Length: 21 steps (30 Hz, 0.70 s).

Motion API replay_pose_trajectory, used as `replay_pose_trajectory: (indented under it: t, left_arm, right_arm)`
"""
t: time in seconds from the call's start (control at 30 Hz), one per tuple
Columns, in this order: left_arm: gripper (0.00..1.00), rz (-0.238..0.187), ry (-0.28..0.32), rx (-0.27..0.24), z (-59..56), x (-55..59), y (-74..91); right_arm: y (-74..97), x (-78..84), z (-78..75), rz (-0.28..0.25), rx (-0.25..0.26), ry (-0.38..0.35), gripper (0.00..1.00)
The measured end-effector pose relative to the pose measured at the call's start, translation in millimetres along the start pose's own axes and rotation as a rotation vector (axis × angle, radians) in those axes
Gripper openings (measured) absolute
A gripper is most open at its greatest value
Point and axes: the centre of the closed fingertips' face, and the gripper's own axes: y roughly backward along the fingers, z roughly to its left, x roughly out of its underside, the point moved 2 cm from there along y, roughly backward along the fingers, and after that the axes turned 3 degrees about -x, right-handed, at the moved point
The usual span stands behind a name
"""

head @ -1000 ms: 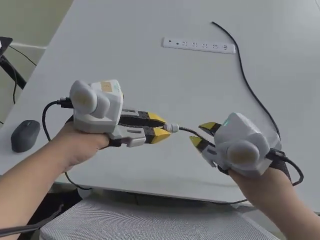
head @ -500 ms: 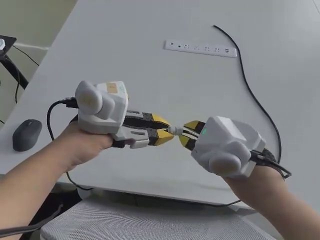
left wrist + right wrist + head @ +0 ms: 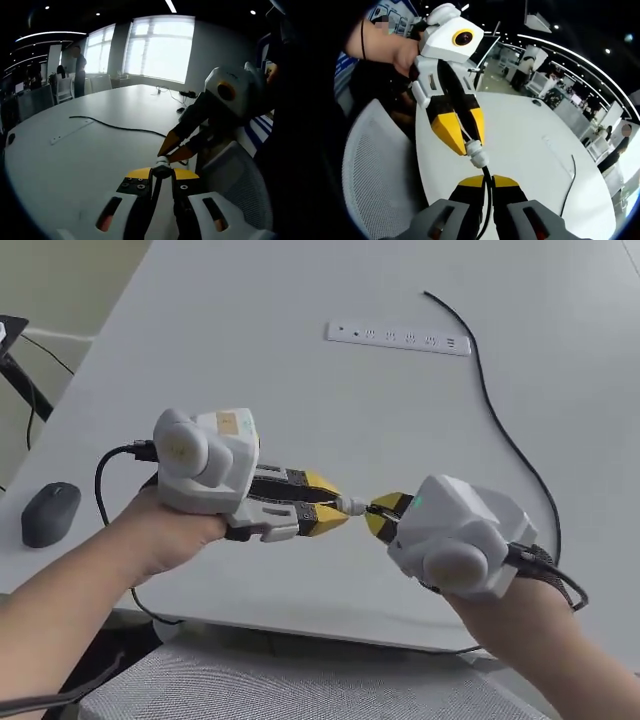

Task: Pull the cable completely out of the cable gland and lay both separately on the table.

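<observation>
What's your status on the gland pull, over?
Left gripper shut on cable gland, right gripper shut on cable beside it. Cable not yet out, both above table. Power strip well clear.

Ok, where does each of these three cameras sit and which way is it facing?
Head view: on the person's head, looking down at the table; left hand and right hand show, holding the left claw and right claw.
Left gripper view: on the left claw, looking along its jaws past the cable gland at the right claw.
Right gripper view: on the right claw, looking along the cable at the left claw and left hand.
Shared: both gripper views show the cable gland, from opposite ends.
</observation>
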Motion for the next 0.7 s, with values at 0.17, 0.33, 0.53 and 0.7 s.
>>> replay_pose_trajectory:
  t: [0.17, 0.33, 0.53, 0.7]
  left_arm:
    - [0.15, -0.001, -0.032, -0.001, -0.2, 0.2, 0.9]
    - [0.15, 0.000, -0.047, -0.002, -0.4, 0.7, 2.4]
    - [0.15, 0.000, -0.054, -0.011, 2.5, 2.5, 5.8]
    - [0.15, -0.003, -0.052, -0.017, 2.7, 2.8, 7.4]
  right_arm:
    - [1.6, 9.6, -5.4, 0.006, 0.005, -0.079, 0.00]
    - [0.2, 19.4, -9.4, 0.001, 0.017, -0.190, 0.00]
    - [-2.0, 33.6, -13.9, -0.002, 0.044, -0.306, 0.00]
    - [-5.3, 51.9, -19.0, 0.007, 0.063, -0.458, 0.00]
